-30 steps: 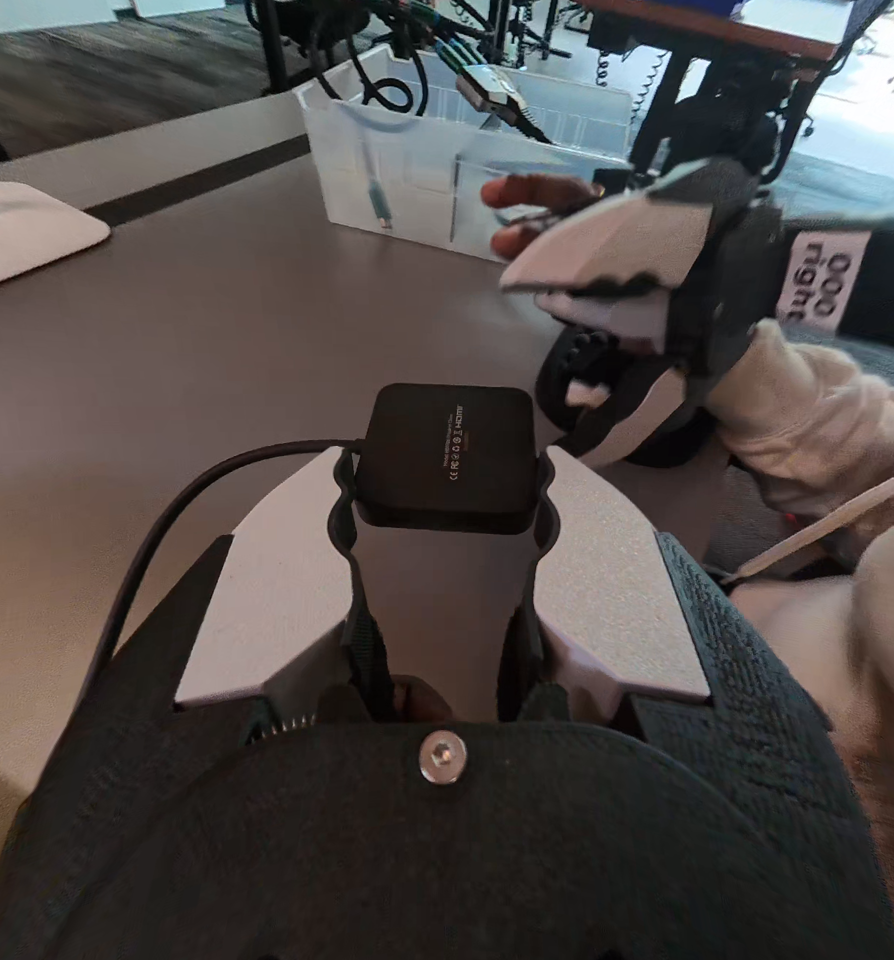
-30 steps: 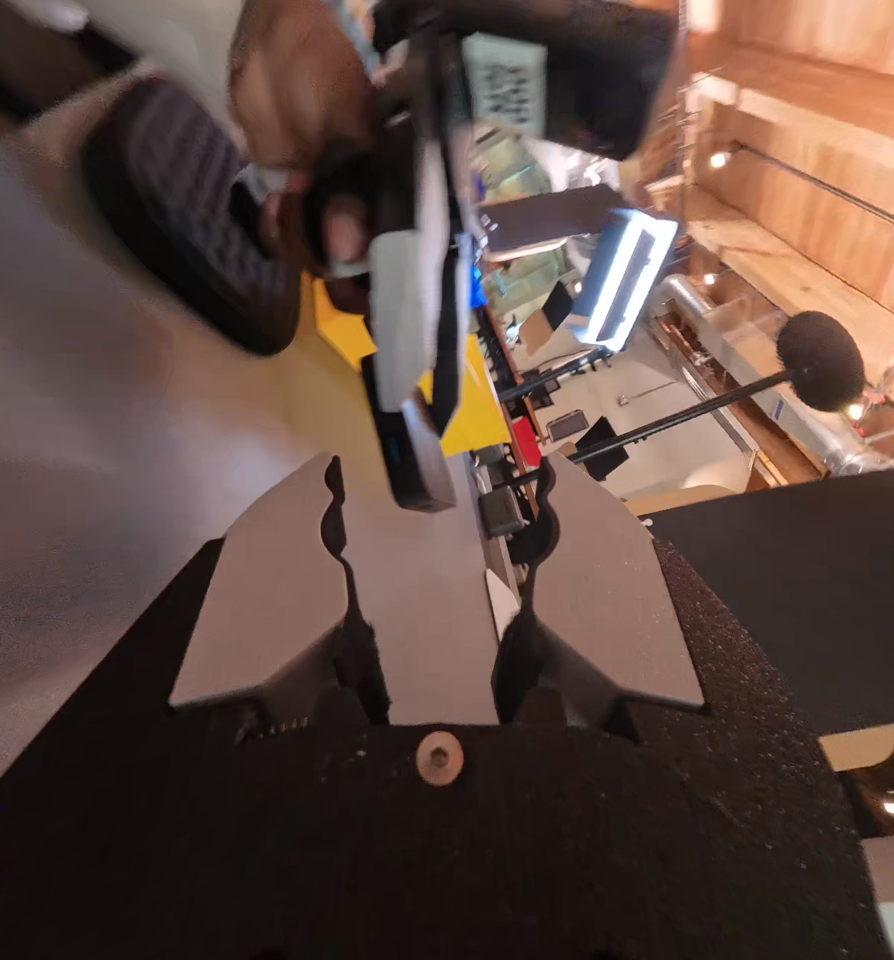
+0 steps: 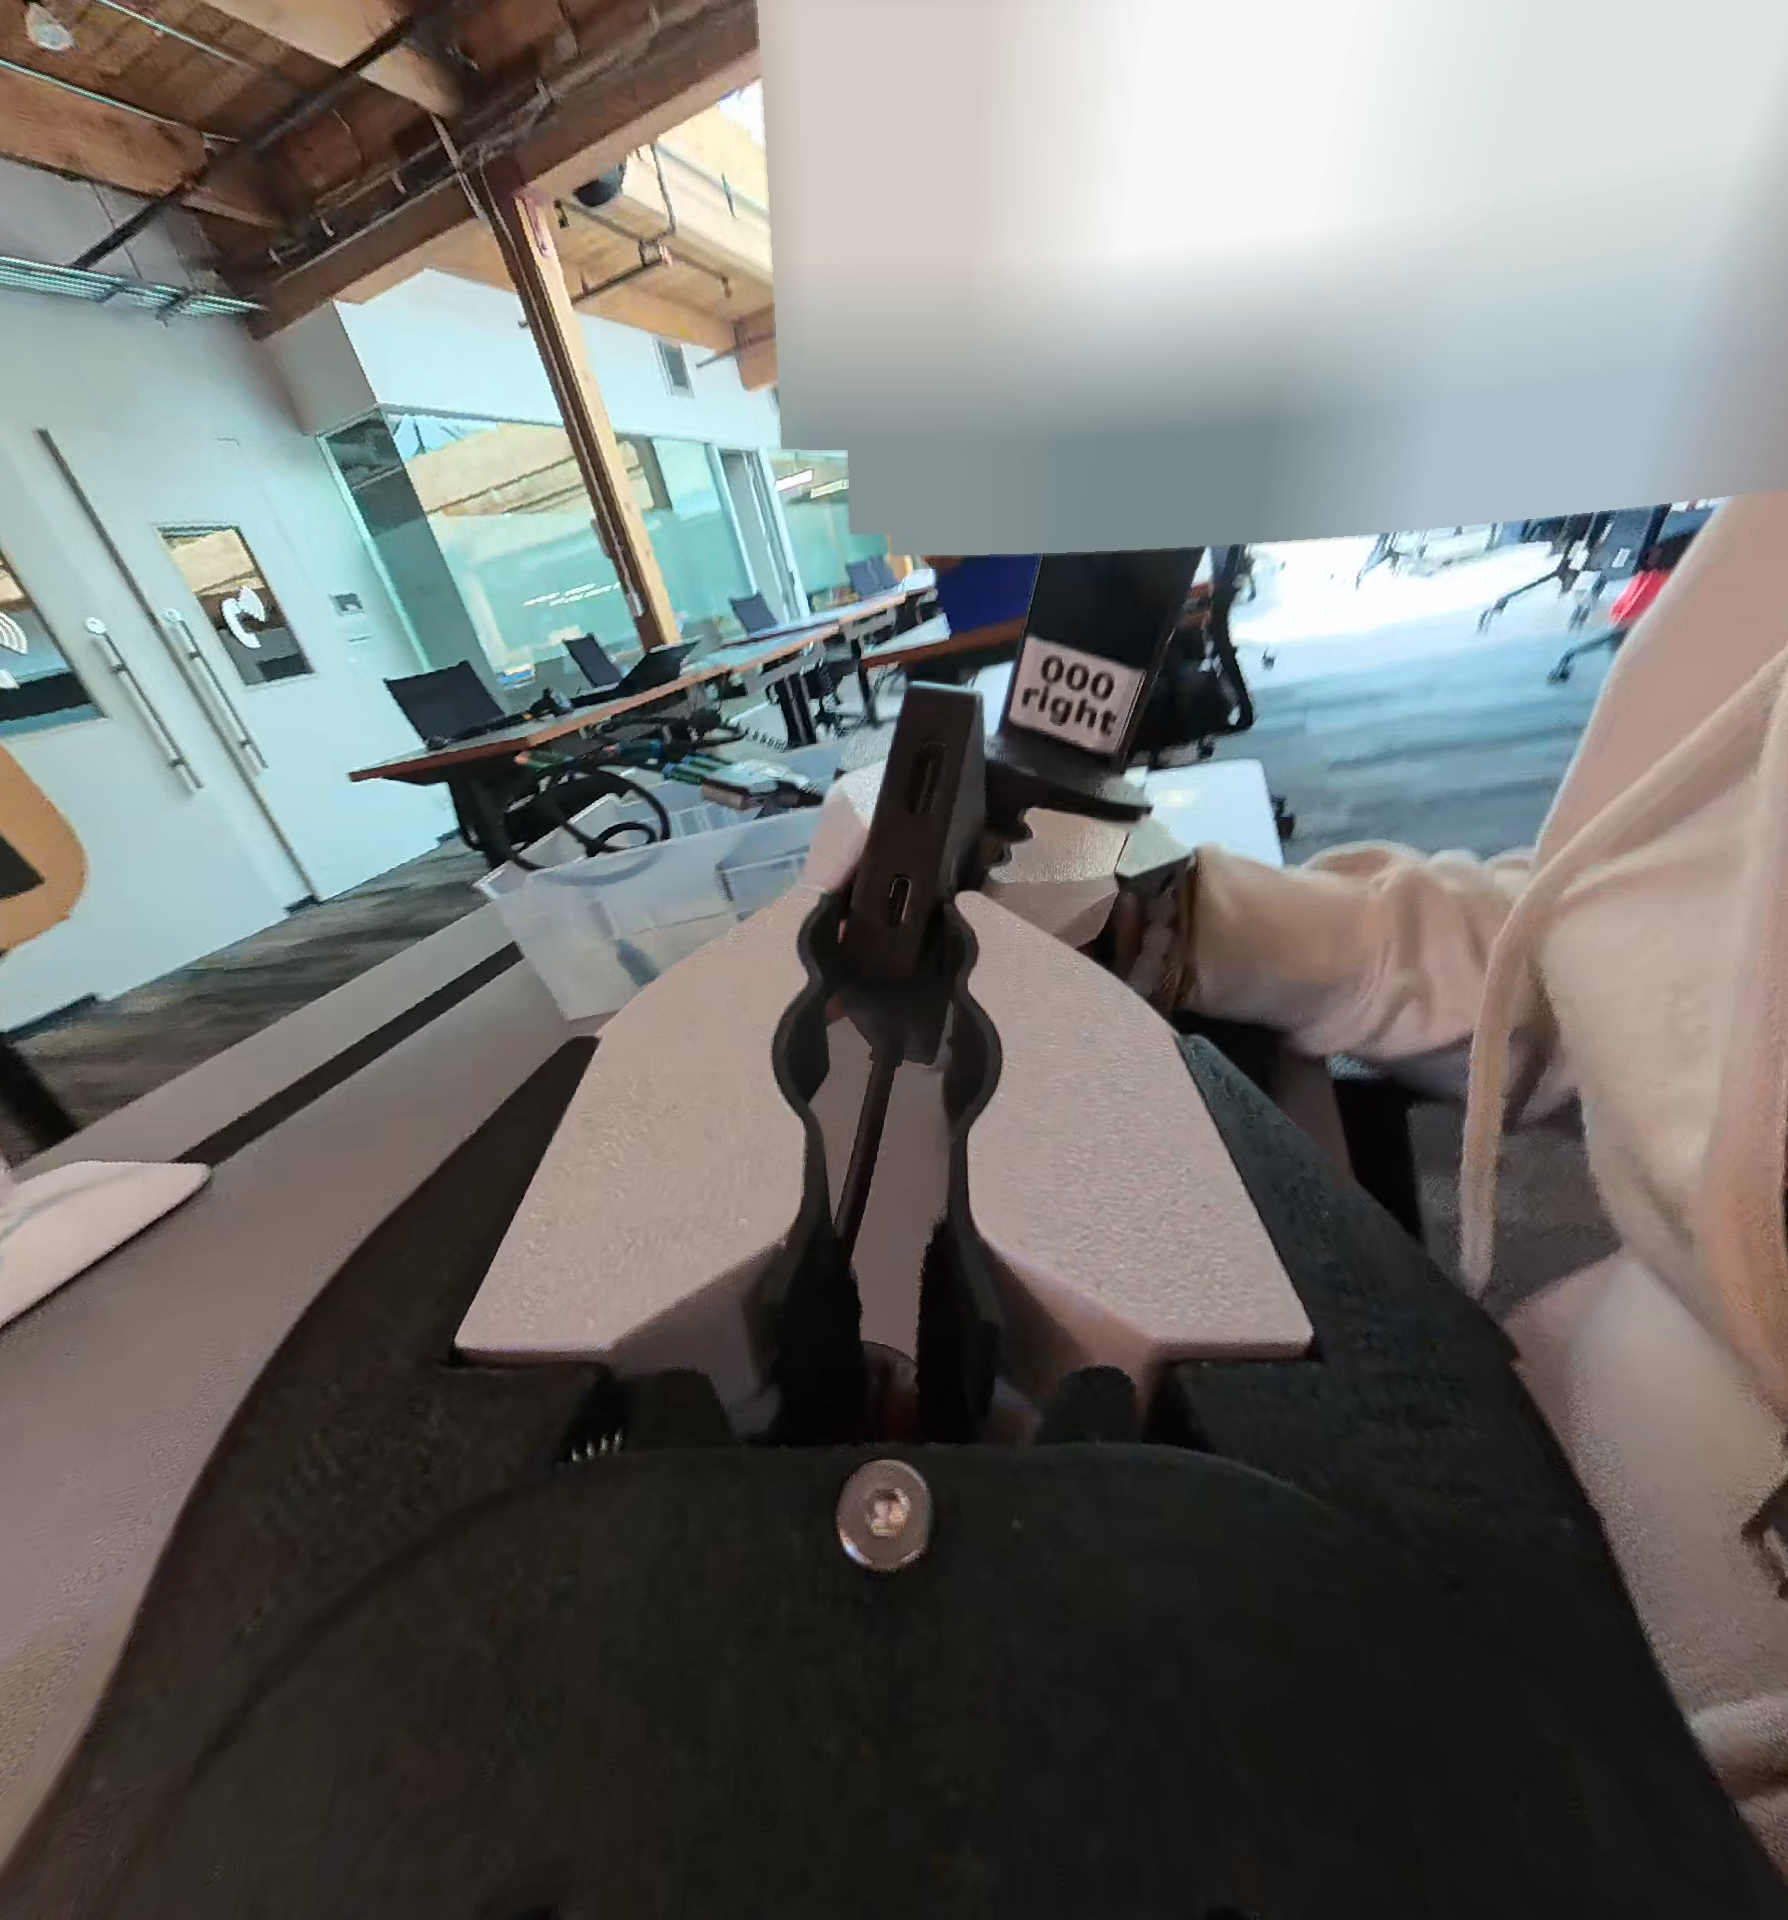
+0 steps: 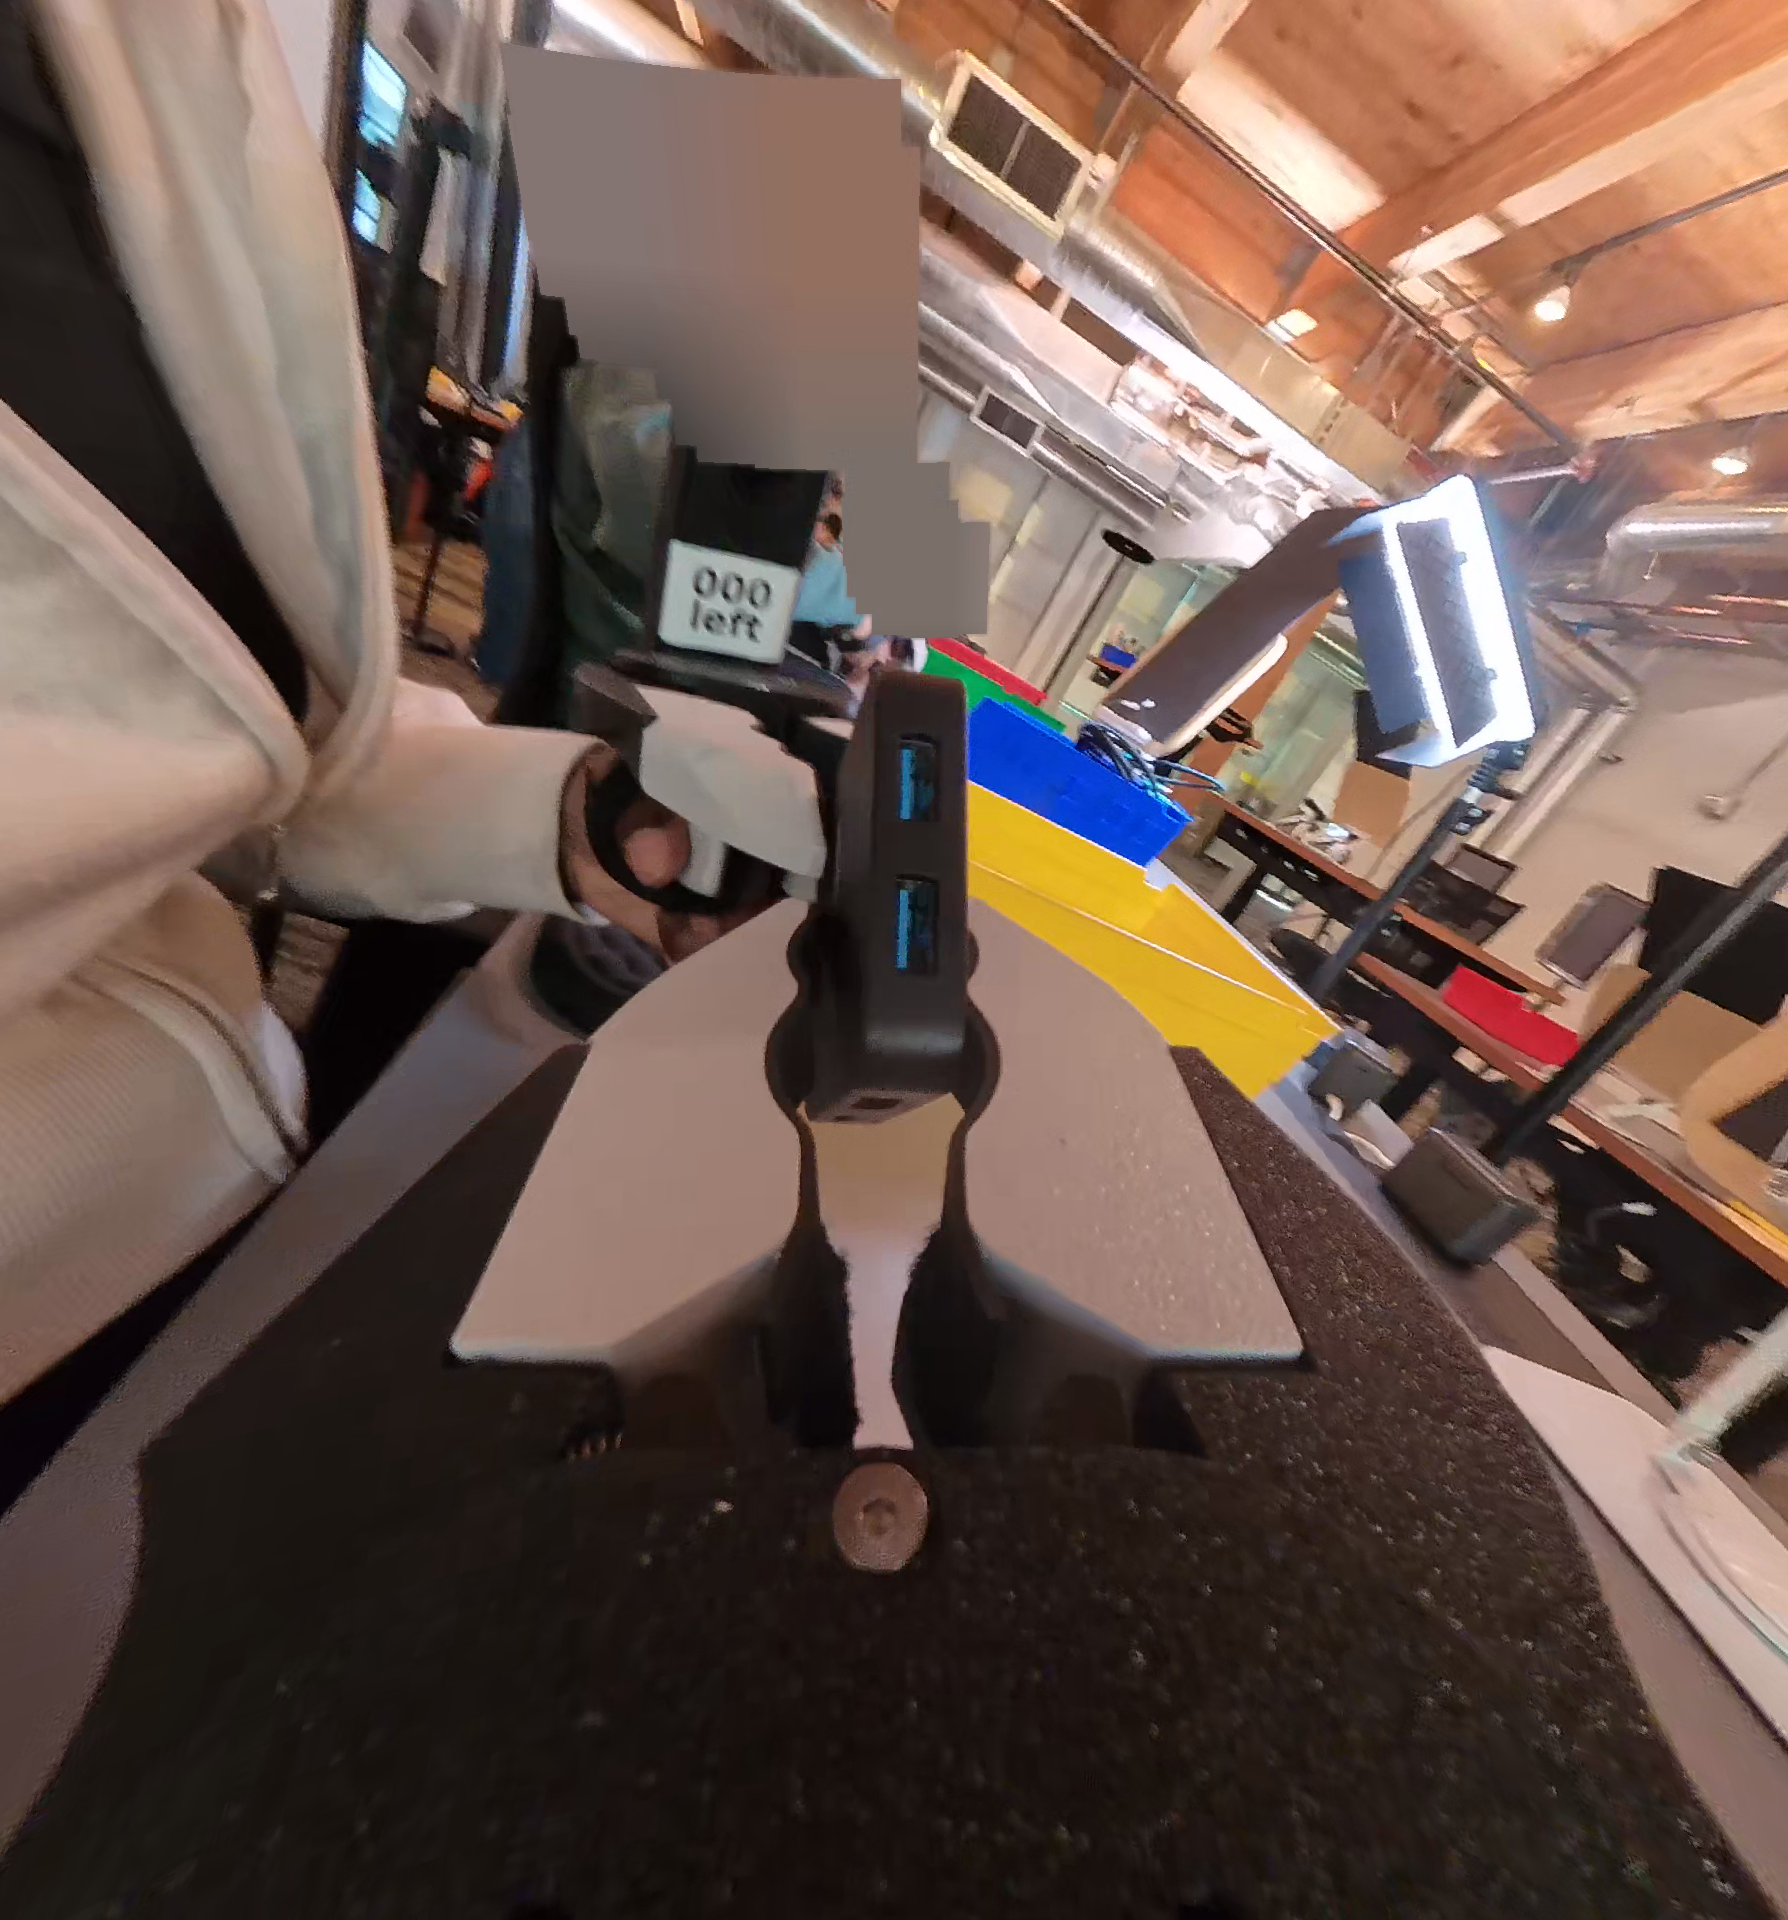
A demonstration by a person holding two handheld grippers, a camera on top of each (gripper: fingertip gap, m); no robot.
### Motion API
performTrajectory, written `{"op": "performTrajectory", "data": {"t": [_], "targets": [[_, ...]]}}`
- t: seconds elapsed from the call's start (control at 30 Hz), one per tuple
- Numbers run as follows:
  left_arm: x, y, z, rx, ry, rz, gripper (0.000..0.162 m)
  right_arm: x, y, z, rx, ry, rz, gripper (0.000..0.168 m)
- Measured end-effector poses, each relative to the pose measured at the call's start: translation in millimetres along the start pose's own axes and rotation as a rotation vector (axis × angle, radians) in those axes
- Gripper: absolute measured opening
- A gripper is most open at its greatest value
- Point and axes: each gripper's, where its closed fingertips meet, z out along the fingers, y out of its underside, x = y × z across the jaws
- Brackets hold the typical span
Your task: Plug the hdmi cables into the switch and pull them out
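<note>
My left wrist camera looks along my left gripper (image 3: 885,966) from close behind, facing rightward. My right wrist camera looks along my right gripper (image 4: 885,1049), facing leftward. They face each other, each close on the black switch (image 3: 921,821) (image 4: 900,883), which both views share.

Clear bin (image 3: 651,914) on table (image 3: 142,1299); yellow bin (image 4: 1129,935), blue bin (image 4: 1066,790) behind

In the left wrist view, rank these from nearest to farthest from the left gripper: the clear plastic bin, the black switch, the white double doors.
1. Black switch: clamped in the left gripper, held upright.
2. Clear plastic bin: on the table just beyond, slightly left.
3. White double doors: far left, across the room.
</note>
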Motion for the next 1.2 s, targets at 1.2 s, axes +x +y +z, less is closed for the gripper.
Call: {"op": "performTrajectory", "data": {"t": [1.2], "targets": [[-251.5, 162.8, -245.1, -1.211, -0.190, -0.035, 0.052, 83.2, 9.7, -43.7, -0.078, 0.517, -0.056, 0.014]]}}
